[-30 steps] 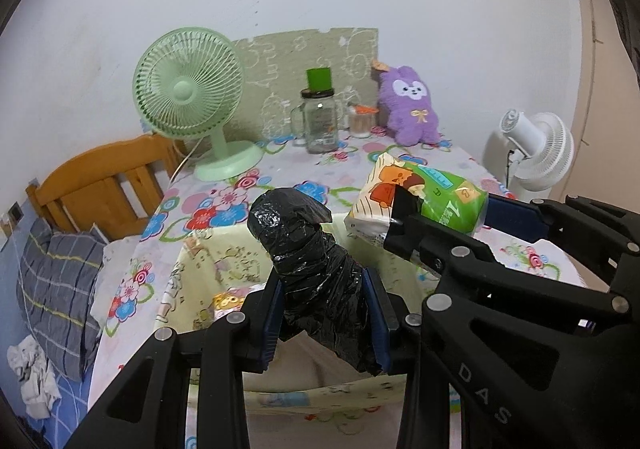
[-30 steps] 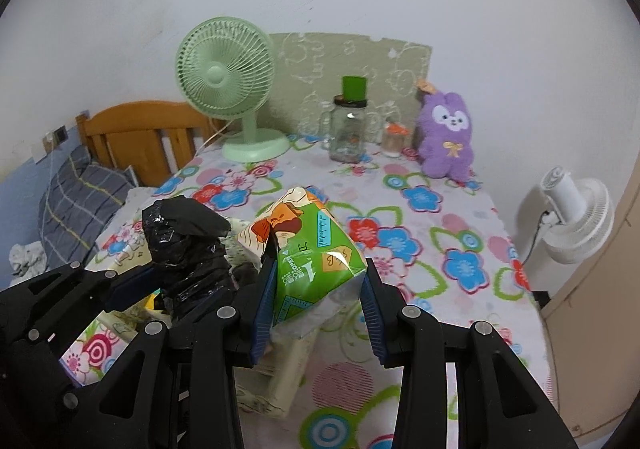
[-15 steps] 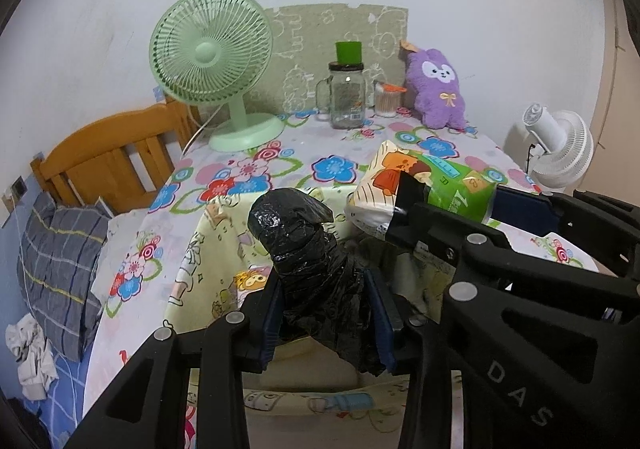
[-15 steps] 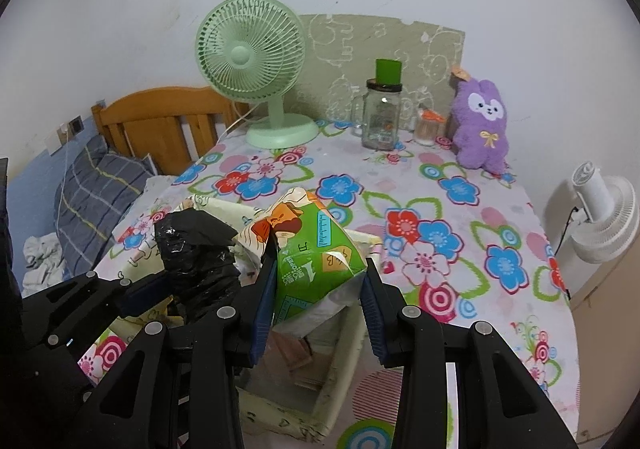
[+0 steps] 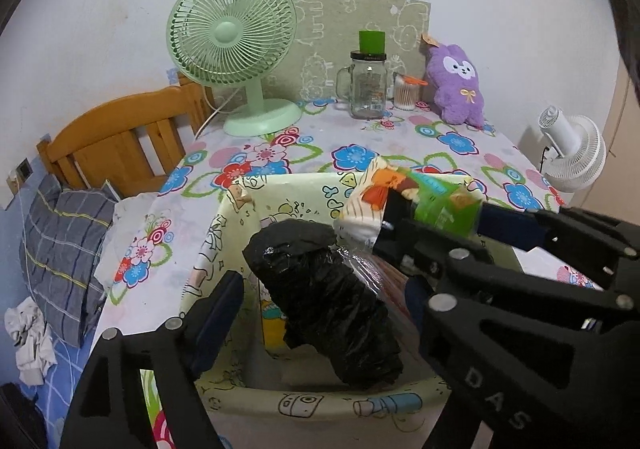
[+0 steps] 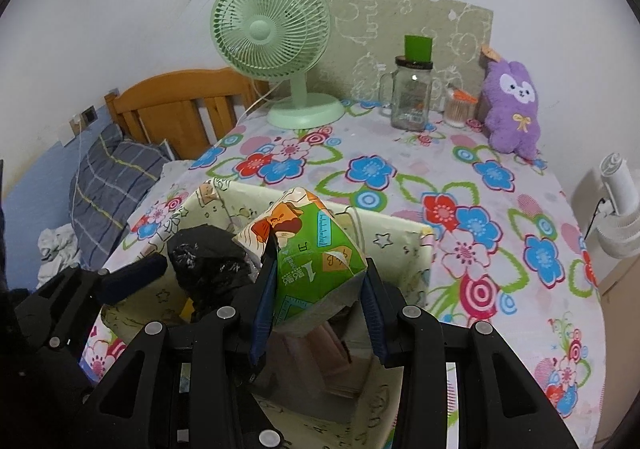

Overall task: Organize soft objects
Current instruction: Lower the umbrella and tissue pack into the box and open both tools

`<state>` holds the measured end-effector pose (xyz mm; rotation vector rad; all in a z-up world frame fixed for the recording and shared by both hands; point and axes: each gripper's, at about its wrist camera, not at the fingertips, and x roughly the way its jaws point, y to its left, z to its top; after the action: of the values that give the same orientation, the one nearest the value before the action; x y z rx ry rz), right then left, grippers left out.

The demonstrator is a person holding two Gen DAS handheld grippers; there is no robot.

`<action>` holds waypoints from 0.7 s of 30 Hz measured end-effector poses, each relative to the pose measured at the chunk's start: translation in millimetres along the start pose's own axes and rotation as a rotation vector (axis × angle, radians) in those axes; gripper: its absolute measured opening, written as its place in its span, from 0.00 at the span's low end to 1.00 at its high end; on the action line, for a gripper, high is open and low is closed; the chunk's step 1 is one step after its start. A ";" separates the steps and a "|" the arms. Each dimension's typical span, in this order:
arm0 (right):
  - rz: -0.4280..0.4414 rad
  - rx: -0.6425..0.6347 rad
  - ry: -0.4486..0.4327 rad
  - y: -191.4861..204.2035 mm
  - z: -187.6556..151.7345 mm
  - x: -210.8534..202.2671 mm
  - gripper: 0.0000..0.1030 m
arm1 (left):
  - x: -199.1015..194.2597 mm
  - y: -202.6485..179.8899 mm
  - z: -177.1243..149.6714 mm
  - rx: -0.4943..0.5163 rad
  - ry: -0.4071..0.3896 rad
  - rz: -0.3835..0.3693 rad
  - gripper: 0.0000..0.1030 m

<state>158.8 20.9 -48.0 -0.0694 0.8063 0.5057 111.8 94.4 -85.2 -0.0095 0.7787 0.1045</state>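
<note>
A black plastic-wrapped bundle [image 5: 328, 301] hangs tilted over the cream cartoon-print storage box [image 5: 320, 405], its lower end inside the box. My left gripper [image 5: 320, 289] straddles it with jaws opening. The left pad [image 5: 220, 305] stands clear of the bundle, and the right pad is mostly hidden behind it. My right gripper [image 6: 318, 269] is shut on a green tissue pack [image 6: 316, 261] and holds it above the box's [image 6: 400, 241] right half. In the left wrist view that pack [image 5: 424, 197] sits just right of the bundle.
On the flowered tablecloth [image 6: 480, 209] behind the box stand a green desk fan [image 6: 276, 45], a glass mug jar [image 6: 412, 97], a small swab container [image 6: 458, 109] and a purple plush [image 6: 512, 105]. A white fan [image 5: 572, 153] stands off the right edge. A wooden headboard [image 5: 120, 141] and pillow are at left.
My left gripper's jaws have spread apart and let go of the black bundle, which has tipped down into the box. Both grippers have moved forward and lower over the box.
</note>
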 end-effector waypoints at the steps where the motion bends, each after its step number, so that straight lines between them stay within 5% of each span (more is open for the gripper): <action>1: 0.006 0.002 0.006 0.4 0.0 2.0 0.42 | 0.3 0.8 0.4 -0.001 0.001 0.000 0.83; 7: 0.034 0.008 0.027 2.2 -0.4 9.2 0.45 | 3.1 3.3 1.5 -0.007 0.010 0.010 0.84; 12: 0.030 0.002 0.024 0.7 -0.6 8.3 0.68 | 2.0 0.4 1.3 -0.002 0.013 0.008 0.84; 21: 0.022 0.010 -0.009 -6.6 -1.6 -5.5 0.79 | -7.0 -8.5 3.7 0.019 -0.011 0.027 0.86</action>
<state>157.6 12.5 -46.0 -0.0491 0.8009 0.5229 110.3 85.5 -77.9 0.0200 0.7693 0.1231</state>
